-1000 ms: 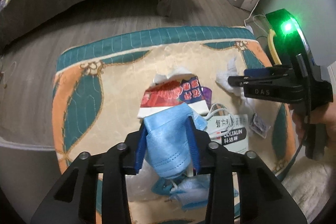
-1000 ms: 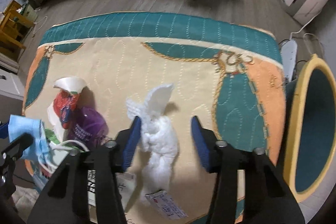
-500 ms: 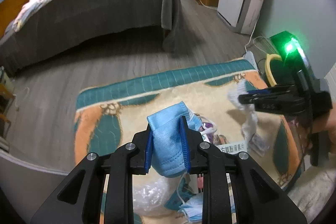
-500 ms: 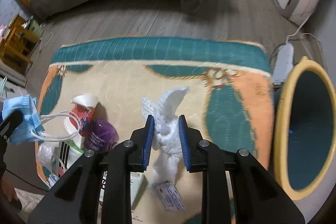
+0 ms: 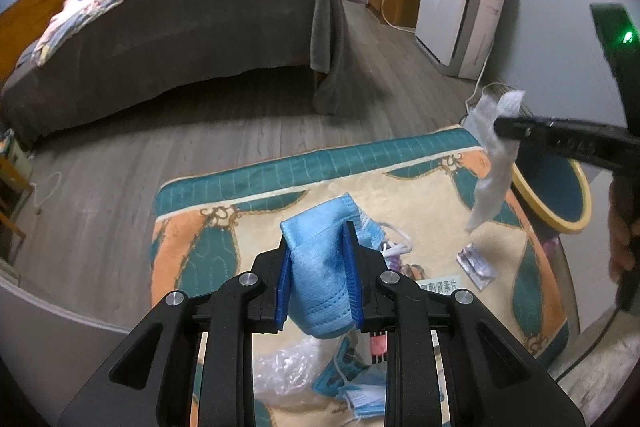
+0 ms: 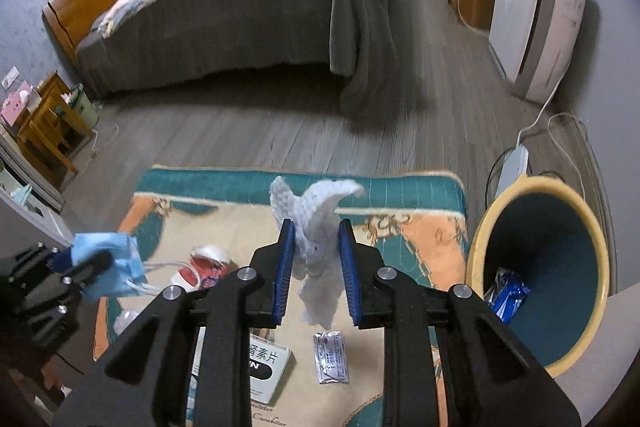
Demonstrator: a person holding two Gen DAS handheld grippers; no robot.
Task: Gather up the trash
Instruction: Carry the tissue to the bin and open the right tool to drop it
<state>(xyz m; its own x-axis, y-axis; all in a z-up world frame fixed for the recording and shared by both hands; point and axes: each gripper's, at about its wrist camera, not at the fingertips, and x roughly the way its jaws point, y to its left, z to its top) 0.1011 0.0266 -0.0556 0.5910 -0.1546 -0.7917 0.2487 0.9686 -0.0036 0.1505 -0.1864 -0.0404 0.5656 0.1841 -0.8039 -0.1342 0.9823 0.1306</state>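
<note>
Both pieces now up off the rug (image 6: 400,243), where a sec ago they lay on it. So pickup's done, drop is next. L gripper (image 5: 318,281) jaws clenched on blue mask (image 5: 320,267); R gripper (image 6: 316,271) jaws clamped on white tissue (image 6: 316,223). Tissue hangs w/ long axis vertical, tail down, near the bin (image 6: 540,307) at right. Mask is bunched, hanging downward.

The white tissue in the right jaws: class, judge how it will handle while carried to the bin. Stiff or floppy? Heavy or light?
The white tissue probably stays floppy: its ends droop and flare around the right gripper. It looks light, hanging crumpled from a small pinch. It may snag or flutter at the bin rim rather than drop cleanly.
</note>
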